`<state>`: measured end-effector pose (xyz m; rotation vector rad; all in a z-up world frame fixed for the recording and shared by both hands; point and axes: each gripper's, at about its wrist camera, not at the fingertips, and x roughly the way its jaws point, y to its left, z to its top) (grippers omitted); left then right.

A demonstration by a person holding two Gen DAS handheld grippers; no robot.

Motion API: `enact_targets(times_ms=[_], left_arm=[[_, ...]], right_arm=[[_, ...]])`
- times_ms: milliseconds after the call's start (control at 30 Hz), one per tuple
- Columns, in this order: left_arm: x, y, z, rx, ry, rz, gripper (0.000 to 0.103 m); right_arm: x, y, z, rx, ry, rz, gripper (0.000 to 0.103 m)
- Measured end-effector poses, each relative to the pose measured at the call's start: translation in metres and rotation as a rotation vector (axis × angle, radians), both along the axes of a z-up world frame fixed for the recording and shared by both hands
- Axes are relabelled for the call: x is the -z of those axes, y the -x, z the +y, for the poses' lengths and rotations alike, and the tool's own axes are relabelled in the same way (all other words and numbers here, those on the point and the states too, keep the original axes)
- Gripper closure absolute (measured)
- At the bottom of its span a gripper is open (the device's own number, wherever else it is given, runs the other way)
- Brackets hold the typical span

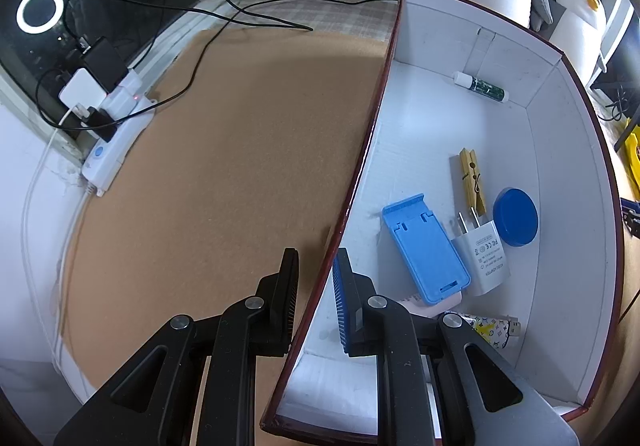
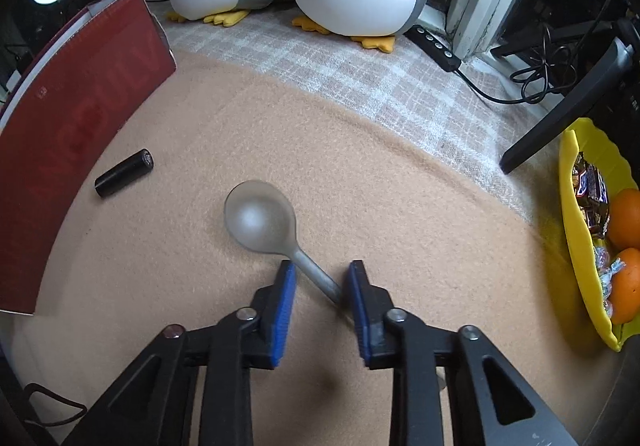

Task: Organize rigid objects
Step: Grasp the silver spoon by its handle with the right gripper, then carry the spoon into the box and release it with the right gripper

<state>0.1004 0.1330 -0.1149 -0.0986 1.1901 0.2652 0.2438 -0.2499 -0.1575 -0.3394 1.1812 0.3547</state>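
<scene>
While spoon (image 2: 260, 220) lies on tan blanket (image 2: 400, 206), grey, translucent: right gripper (image 2: 320, 278) narrowed astride handle; left gripper (image 1: 316, 278) clamps box wall (image 1: 360, 174).

Showing dark red outside and white inside: the box (image 1: 420, 150). Lying in it, a light blue phone stand (image 1: 426, 250), a white charger plug (image 1: 482, 256), a deep blue round lid (image 1: 515, 217), a pale yellow wooden clothespin (image 1: 472, 182). Spreading tan, then fading into a beige-and-white check: the blanket (image 2: 360, 150). Resting there, a translucent grey spoon (image 2: 260, 218) and a black cylinder (image 2: 124, 173). Glowing yellow: the bowl (image 2: 576, 242).
</scene>
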Motion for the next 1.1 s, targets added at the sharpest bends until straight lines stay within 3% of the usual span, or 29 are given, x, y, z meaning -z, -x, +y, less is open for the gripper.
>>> enact_targets(times_ms=[233, 667, 867, 1100], left_arm=[[0.0, 0.003, 0.004, 0.002, 0.015, -0.007, 0.087], [-0.001, 0.009, 0.007, 0.009, 0.039, -0.026, 0.087], [-0.002, 0.012, 0.009, 0.013, 0.051, -0.036, 0.087], [-0.005, 0.019, 0.011, 0.023, 0.068, -0.063, 0.092]], right_arm=[[0.0, 0.009, 0.0, 0.03, -0.024, 0.024, 0.094], [-0.004, 0.034, -0.014, 0.177, -0.161, 0.018, 0.097], [-0.03, 0.046, -0.009, 0.212, -0.232, 0.004, 0.097], [-0.069, 0.061, 0.028, 0.162, -0.279, -0.051, 0.097]])
